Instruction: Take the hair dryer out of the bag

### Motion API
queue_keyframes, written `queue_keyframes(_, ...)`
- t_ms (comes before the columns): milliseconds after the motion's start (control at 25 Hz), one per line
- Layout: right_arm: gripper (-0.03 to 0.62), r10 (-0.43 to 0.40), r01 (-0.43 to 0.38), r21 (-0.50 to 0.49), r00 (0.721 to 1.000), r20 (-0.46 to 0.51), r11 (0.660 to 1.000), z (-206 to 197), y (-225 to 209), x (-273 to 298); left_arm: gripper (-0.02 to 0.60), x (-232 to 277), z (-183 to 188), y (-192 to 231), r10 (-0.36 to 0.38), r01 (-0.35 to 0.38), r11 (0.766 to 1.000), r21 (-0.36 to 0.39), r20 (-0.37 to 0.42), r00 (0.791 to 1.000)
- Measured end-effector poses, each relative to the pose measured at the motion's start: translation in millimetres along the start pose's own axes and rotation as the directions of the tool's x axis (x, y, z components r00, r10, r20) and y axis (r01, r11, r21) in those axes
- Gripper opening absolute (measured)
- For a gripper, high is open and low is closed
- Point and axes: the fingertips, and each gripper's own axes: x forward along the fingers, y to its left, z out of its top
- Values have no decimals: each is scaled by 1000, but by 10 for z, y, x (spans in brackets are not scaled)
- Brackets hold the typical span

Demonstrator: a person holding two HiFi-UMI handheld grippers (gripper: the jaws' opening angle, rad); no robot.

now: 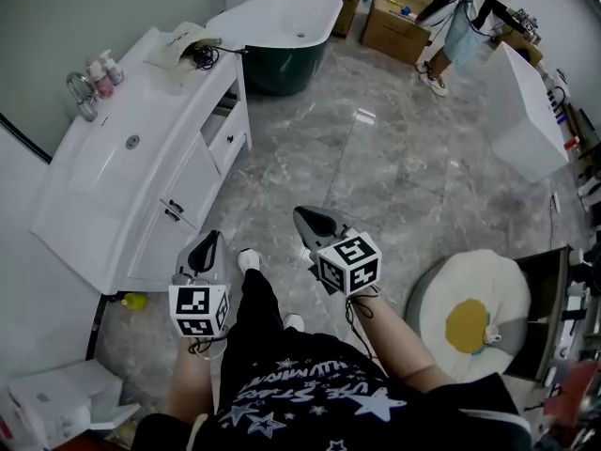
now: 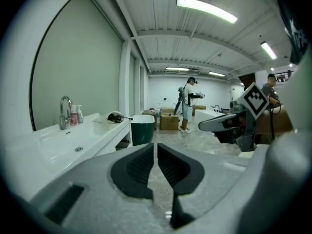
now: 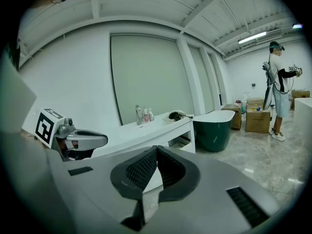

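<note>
A cream bag [image 1: 177, 43] lies on the far end of the white vanity counter [image 1: 141, 111], and the black hair dryer [image 1: 204, 56] rests on its near side with its cord trailing. The left gripper view shows the hair dryer [image 2: 115, 117] far ahead, and the right gripper view shows the hair dryer [image 3: 176, 115] beside the bag [image 3: 183, 113]. My left gripper [image 1: 208, 241] and right gripper [image 1: 302, 216] hang in front of my body over the floor, well short of the counter's far end. Both are shut with nothing between the jaws, seen close up for the left gripper [image 2: 156, 148] and the right gripper [image 3: 156, 152].
A sink with a faucet [image 1: 81, 92] and pump bottles [image 1: 103, 71] is set into the counter. A green-and-white bathtub [image 1: 282, 22] stands beyond it. Cardboard boxes [image 1: 394, 22] and another person [image 1: 460, 22] are at the back. A white round seat [image 1: 470, 313] stands at my right.
</note>
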Motion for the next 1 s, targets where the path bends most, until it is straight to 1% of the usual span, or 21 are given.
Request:
queue_keyframes(80,18,16,-16,7,1000,9,1000,114,-33,157,42,100,80,144,9,-9,1000,5,23,1000)
queue_keyframes(120,54,24,-24,7,1000,9,1000,163,-53,248,100,166,108,220,12,-12,1000,7,30,999)
queue_keyframes(160,87,30,-30,5,1000,6,1000,205,-78,346,180,240,126,300,14,-15,1000,7,32,999)
queue_keyframes(200,108,34,-34,3,999,1,999,243,-107,452,218,317,136,386,17,-17,1000,4,32,999)
queue_keyframes(320,179,47,-47,12,999,-21,999,336,-215,812,278,571,151,658,23,-22,999,-26,28,999)
queue_keyframes(400,223,56,-55,28,998,-39,998,392,-294,1074,308,761,160,843,18,-16,998,-55,25,1000)
queue_keyframes(520,256,51,-49,34,997,-60,998,497,-421,1470,319,1072,178,1155,2,0,996,-91,18,1000)
queue_keyframes(720,267,33,-30,39,997,-75,999,851,-613,2137,318,1533,352,1784,2,0,990,-138,11,1000)
queue_keyframes(840,268,29,-27,31,996,-83,999,1086,-704,2543,318,1748,463,2154,8,-6,989,-146,11,1000)
queue_keyframes(1000,268,28,-26,32,997,-66,999,1372,-749,3064,318,1998,566,2610,12,-10,988,-152,15,1000)
